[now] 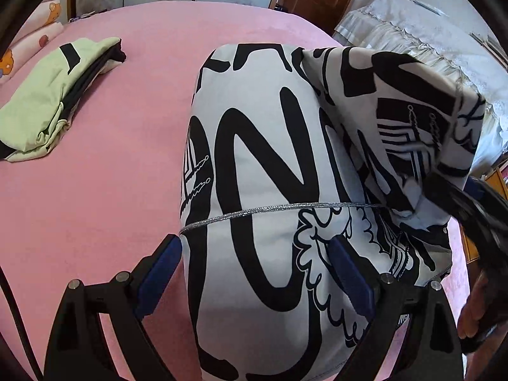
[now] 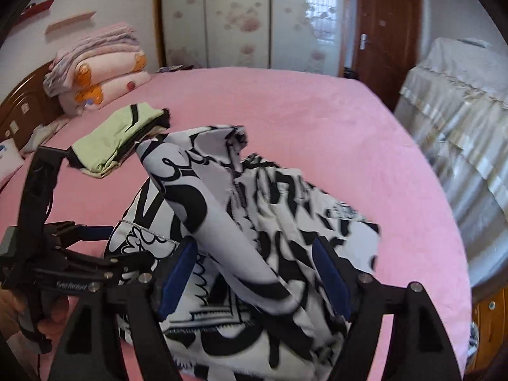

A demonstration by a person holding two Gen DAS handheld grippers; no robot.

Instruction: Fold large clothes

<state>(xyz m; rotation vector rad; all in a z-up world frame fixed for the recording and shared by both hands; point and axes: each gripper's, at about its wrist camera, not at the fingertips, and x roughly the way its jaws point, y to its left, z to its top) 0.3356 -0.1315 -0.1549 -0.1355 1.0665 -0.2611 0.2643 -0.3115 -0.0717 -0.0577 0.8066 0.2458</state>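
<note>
right gripper point(image 2: 254, 273) spread, smooth bold-print garment point(image 2: 222, 222) rumpled

Left gripper point(image 1: 254, 273) and right gripper point(image 2: 254, 273) both spread wide.

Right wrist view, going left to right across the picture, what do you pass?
Stacked pink bedding → folded green garment → black-and-white printed garment on the pink bed → brown door → lace-covered furniture.
</note>
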